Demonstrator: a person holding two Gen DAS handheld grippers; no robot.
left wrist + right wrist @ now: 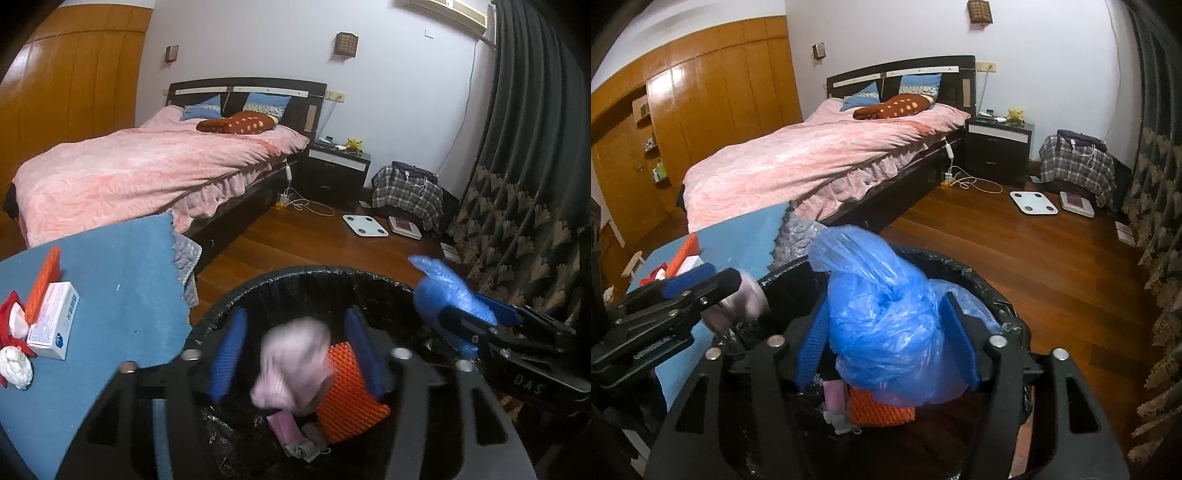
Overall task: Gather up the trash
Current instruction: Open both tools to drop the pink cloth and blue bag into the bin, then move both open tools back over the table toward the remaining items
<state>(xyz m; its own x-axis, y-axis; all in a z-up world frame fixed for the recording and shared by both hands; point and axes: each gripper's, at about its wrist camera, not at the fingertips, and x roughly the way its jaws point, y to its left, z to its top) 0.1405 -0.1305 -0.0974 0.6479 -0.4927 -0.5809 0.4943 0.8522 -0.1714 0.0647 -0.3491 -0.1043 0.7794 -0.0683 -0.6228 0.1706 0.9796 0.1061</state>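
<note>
A black bin [314, 275] lined with a black bag stands below both grippers; it also shows in the right wrist view [979, 269]. My left gripper [295, 354] is open above it, and a blurred pale pink wad [295, 365] is between its fingers, apparently falling. An orange ridged piece [351, 402] and pink scraps lie inside the bin. My right gripper [886, 343] is shut on a crumpled blue plastic bag [886, 314] over the bin. That bag also shows at the right of the left wrist view [447, 291].
A blue-topped table [110, 280] at the left holds a white box [51, 321], an orange piece [42, 284] and red and white wrappers [14, 354]. A pink bed [147, 166], nightstand [336, 170], scales [365, 225] and dark curtain [535, 147] lie beyond.
</note>
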